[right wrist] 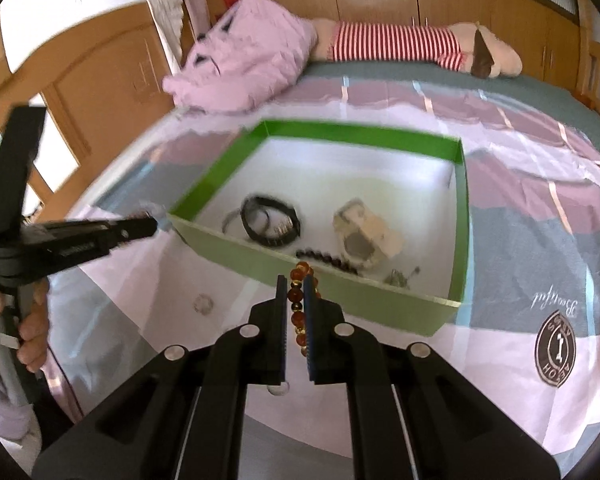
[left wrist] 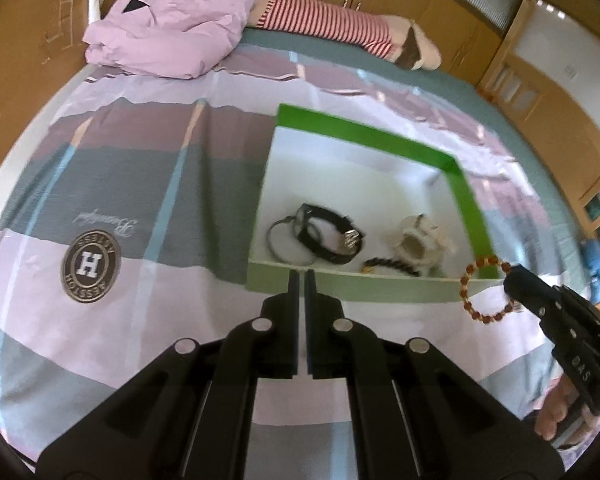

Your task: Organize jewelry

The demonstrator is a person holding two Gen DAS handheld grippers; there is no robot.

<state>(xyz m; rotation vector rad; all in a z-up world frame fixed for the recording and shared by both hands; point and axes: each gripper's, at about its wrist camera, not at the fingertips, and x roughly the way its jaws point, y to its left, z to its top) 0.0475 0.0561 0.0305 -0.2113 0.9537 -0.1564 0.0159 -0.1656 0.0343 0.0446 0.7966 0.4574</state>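
- Right wrist view: my right gripper (right wrist: 296, 292) is clamped on the amber bead bracelet (right wrist: 298, 300), hanging just short of the green box's (right wrist: 458, 216) near wall.
- Left gripper (left wrist: 302, 280) is closed and appears empty.
- I'd carry the bracelet over the wall and release it on bare white floor, away from the black band (right wrist: 272, 220).

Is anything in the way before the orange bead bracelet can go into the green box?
Only the box's near wall. The right gripper holds the amber bead bracelet just outside it, so it must go over that wall. The green box has no lid.
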